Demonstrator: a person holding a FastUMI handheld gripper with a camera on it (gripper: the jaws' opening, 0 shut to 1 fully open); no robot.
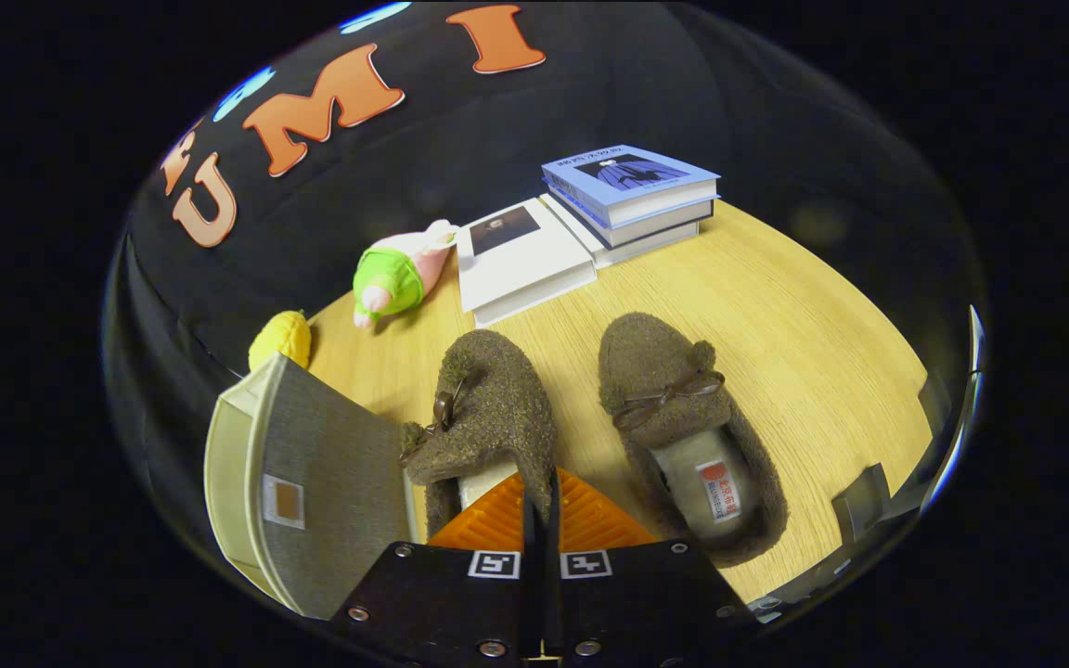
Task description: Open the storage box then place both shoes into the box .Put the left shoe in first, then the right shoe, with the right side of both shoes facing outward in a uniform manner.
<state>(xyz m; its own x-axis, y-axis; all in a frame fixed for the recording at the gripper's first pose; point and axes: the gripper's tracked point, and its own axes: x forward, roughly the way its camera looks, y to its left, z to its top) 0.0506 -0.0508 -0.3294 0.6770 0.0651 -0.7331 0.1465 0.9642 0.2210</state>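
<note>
My gripper (539, 492) is shut on the side wall of the left shoe (493, 408), a brown fuzzy slipper with a small bow. That shoe is rolled over toward the storage box, with its bow turned to the box side. The right shoe (683, 436), of the same kind, lies flat on the wooden table (804, 315) just right of the fingers, toe pointing away and its pale insole showing. The storage box (321, 473), grey fabric with a cream panel on its far side, stands close to the left of the held shoe. I cannot tell how its lid stands.
Beyond the shoes lie a white book (521, 260) and a stack of blue-covered books (632, 190). A green and pink plush toy (400, 274) and a yellow toy (281, 339) sit behind the box. A metal bracket (859, 501) marks the table's right edge.
</note>
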